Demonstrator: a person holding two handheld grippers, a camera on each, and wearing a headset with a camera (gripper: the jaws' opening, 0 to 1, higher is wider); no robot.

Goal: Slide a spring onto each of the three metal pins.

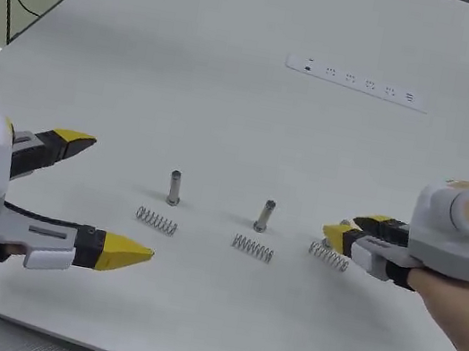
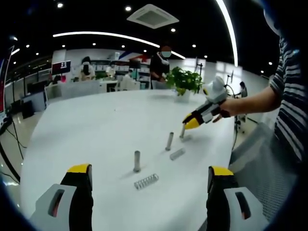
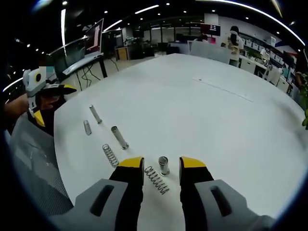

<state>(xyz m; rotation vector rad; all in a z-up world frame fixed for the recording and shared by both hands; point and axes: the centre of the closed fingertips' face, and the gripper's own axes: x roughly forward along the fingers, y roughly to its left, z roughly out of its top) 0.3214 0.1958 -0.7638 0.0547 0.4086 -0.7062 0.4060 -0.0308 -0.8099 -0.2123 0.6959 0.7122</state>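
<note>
Three short metal pins stand in a row on the white table (image 1: 229,102), each with a spring lying just in front. The left pin (image 1: 175,188) has a spring (image 1: 156,221), and so does the middle pin (image 1: 265,215) with its spring (image 1: 252,249). My right gripper (image 1: 338,230) is open, low over the third spring (image 1: 329,257). In the right gripper view the third pin (image 3: 163,165) stands between the yellow fingertips (image 3: 132,163), apart from both, beside its spring (image 3: 156,180). My left gripper (image 1: 112,199) is wide open and holds nothing, left of the row.
A white power strip (image 1: 356,81) lies at the far side of the table. The table's near edge runs just below both grippers. A person's striped sleeve (image 2: 288,96) shows in the left gripper view. People, desks and a plant (image 2: 185,79) stand beyond the table.
</note>
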